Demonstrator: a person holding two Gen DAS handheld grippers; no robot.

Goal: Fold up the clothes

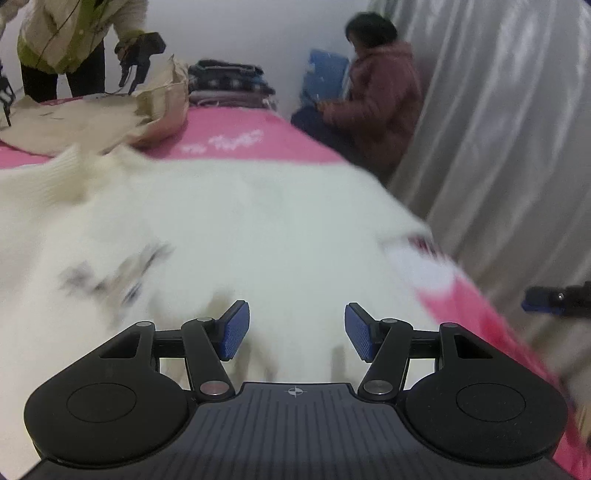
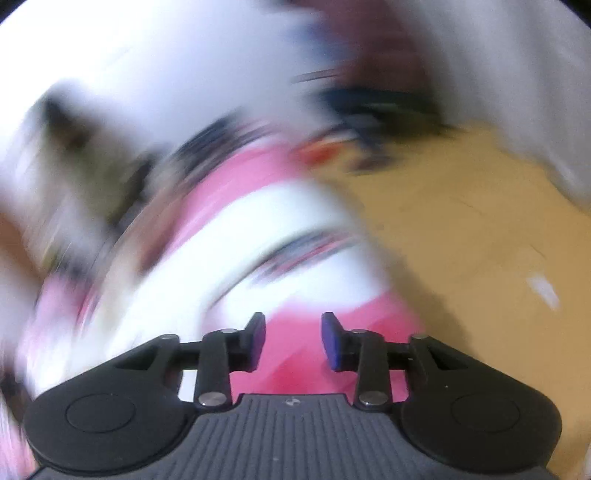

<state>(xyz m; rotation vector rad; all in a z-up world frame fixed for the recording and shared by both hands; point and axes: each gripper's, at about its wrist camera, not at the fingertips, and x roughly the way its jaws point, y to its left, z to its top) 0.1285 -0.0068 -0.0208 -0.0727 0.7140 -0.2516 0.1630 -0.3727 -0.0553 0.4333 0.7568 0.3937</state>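
A white fuzzy sweater with a dark print near its left side lies spread over the pink bed cover. My left gripper hovers over its near edge, blue pads well apart and nothing between them. The right wrist view is heavily blurred. There my right gripper is open above bare pink cover, with the white sweater just beyond its fingertips. A black and blue gripper part pokes in at the right edge of the left wrist view.
At the far left a standing person holds another gripper over a beige garment. A stack of folded clothes sits at the bed's far end. A seated person and a curtain are on the right, above tan floor.
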